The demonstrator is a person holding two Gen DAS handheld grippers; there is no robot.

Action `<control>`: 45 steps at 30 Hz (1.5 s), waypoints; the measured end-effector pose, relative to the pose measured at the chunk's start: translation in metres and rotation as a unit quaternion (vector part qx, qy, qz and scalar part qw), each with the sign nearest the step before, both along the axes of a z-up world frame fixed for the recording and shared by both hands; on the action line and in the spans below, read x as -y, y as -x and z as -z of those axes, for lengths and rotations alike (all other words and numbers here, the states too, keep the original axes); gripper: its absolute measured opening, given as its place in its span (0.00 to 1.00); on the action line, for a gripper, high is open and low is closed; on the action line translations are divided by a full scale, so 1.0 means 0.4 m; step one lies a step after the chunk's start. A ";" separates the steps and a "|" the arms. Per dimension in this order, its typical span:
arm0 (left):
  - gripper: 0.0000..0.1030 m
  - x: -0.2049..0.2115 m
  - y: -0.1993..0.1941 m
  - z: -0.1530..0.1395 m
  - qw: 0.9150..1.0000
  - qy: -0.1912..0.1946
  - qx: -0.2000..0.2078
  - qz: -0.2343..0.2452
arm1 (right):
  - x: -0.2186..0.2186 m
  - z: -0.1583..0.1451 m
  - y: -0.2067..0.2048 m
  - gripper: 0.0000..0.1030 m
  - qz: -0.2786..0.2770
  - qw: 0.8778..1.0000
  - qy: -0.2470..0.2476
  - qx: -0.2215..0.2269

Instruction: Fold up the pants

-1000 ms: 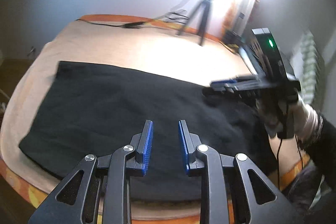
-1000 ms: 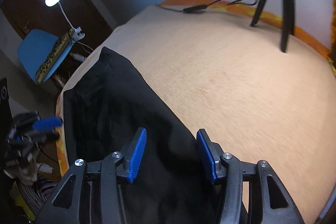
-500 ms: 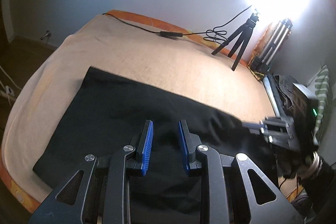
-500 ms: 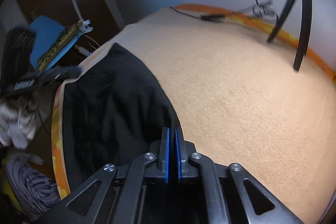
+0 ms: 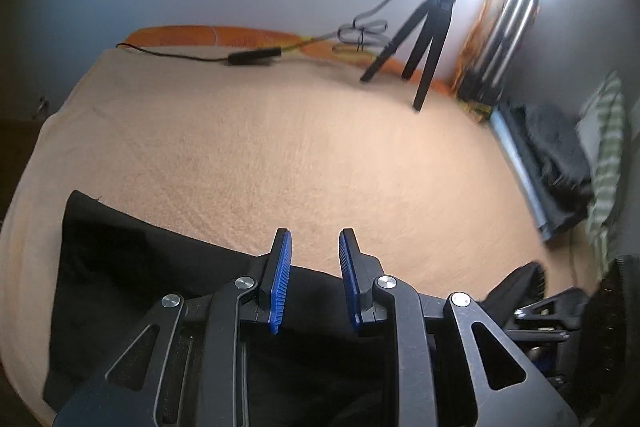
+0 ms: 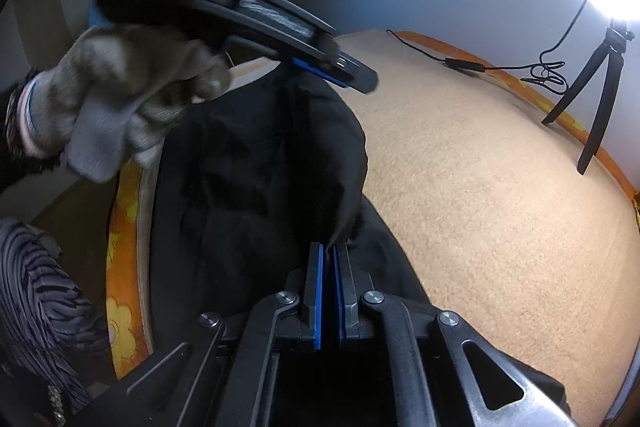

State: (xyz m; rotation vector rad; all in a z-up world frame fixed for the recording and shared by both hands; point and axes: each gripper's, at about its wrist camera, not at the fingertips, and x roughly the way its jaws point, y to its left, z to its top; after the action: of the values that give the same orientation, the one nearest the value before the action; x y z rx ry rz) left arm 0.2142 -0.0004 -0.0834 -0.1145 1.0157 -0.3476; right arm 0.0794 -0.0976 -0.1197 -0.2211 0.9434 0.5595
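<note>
Black pants (image 5: 144, 267) lie on a tan blanket (image 5: 300, 155) along its near edge. My left gripper (image 5: 314, 255) is open and empty just above the pants' far edge. My right gripper (image 6: 328, 255) is shut on a fold of the pants (image 6: 280, 155) and lifts it, so the cloth bunches up in front of the fingers. The left gripper also shows in the right wrist view (image 6: 344, 75), held by a gloved hand above the lifted cloth. Part of the right gripper (image 5: 560, 307) shows at the lower right of the left wrist view.
A black tripod (image 5: 424, 39) stands at the far side of the blanket, with a black cable (image 5: 248, 59) beside it. Dark clothes (image 5: 556, 155) and a striped cloth (image 5: 608, 155) lie at the right. An orange flowered mattress edge (image 6: 124, 267) runs along the near side.
My right gripper closed on the pants' edge and has raised it. My left gripper moved toward the right gripper and now points farther across the blanket, still open.
</note>
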 end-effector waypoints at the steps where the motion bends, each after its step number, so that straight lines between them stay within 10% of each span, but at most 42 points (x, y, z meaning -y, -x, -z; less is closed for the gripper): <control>1: 0.22 -0.004 0.000 0.010 1.000 -0.009 -0.007 -0.003 | -0.006 0.001 0.007 0.03 -0.006 1.000 0.004 0.004; 9: 0.22 -0.082 0.076 0.088 0.999 -0.002 -0.044 -0.031 | -0.021 0.005 0.013 0.09 -0.037 0.999 0.015 -0.003; 20: 0.22 -0.107 0.173 0.087 0.999 0.016 0.004 -0.032 | 0.036 -0.056 -0.153 0.35 0.002 0.983 -0.153 -0.098; 27: 0.22 -0.127 0.193 0.093 0.999 0.016 0.008 -0.029 | -0.035 0.050 -0.216 0.33 -0.001 0.976 -0.128 -0.178; 31: 0.22 -0.155 0.197 0.075 0.998 0.025 0.020 -0.049 | -0.057 0.067 -0.233 0.14 0.005 0.975 -0.135 -0.178; 45: 0.22 -0.244 0.161 0.020 0.992 0.012 0.080 -0.097 | -0.074 0.012 -0.329 0.05 0.006 0.998 0.056 -0.031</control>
State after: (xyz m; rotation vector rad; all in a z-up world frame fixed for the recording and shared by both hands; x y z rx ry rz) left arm 0.1498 0.0971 -0.0913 -0.2029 0.8332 -0.1879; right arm 0.2112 -0.0680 -0.1246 -0.2996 1.0379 0.5048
